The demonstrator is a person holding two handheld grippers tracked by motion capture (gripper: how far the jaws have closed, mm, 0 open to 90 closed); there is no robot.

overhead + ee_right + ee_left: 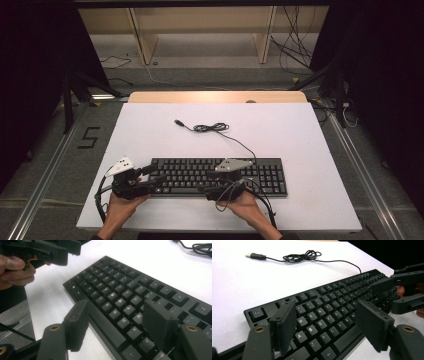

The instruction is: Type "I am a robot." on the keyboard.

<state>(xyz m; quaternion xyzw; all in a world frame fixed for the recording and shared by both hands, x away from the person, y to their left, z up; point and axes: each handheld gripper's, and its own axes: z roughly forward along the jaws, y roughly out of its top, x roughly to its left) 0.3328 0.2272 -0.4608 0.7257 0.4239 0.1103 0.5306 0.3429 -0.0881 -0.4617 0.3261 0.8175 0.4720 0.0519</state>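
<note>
So far, your left tool hangs over the left end of the keyboard, its jaws spread wide with nothing between them. The keyboard lies flat near the front edge of the tabletop, its cable coiled behind it. Your right tool, over the middle keys, is likewise open and empty-handed. Judging by this, neither grips anything; lifting or moving the keyboard looks yet to begin.

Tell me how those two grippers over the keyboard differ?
The left gripper hangs over the letter keys at the keyboard's left end; the right gripper hangs over its middle. The left gripper's plate looks white, the right gripper's grey. Both are black, hand-held, with open jaws holding nothing.
</note>
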